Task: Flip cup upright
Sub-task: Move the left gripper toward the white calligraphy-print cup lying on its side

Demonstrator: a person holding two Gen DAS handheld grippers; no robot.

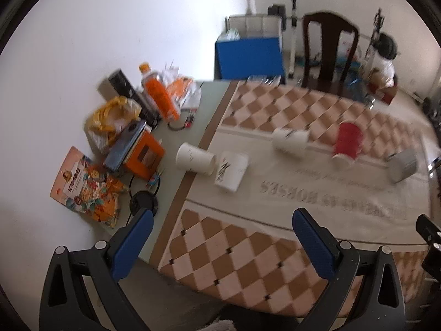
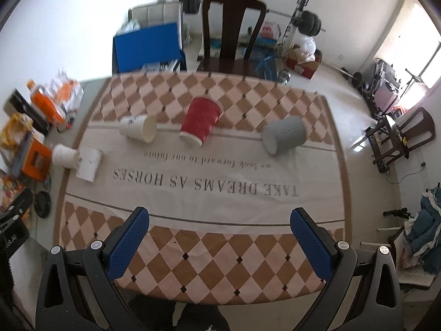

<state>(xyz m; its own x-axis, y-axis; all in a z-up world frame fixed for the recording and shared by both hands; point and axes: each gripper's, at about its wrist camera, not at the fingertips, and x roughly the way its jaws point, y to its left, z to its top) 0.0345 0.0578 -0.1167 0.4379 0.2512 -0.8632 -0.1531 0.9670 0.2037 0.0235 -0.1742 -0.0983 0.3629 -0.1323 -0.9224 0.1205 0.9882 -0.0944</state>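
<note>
Several cups lie on their sides on the checked tablecloth (image 2: 209, 262). A red ribbed cup (image 2: 200, 122) (image 1: 347, 142) lies in the middle. A grey ribbed cup (image 2: 284, 135) (image 1: 403, 164) lies to its right. A white cup (image 2: 137, 128) (image 1: 290, 139) lies to its left. Two more white cups (image 2: 64, 155) (image 2: 89, 164) lie at the cloth's left edge; they also show in the left wrist view (image 1: 194, 158) (image 1: 233, 169). My left gripper (image 1: 220, 237) and right gripper (image 2: 220, 237) are open and empty, above the table's near edge, well short of the cups.
Clutter lines the table's left side: an orange bottle (image 1: 160, 93), an orange box (image 1: 143, 154), a snack bag (image 1: 85, 187), a yellow bag (image 1: 113, 115). A dark wooden chair (image 2: 234, 35) and a blue box (image 2: 147, 47) stand beyond the far edge. Gym weights stand behind.
</note>
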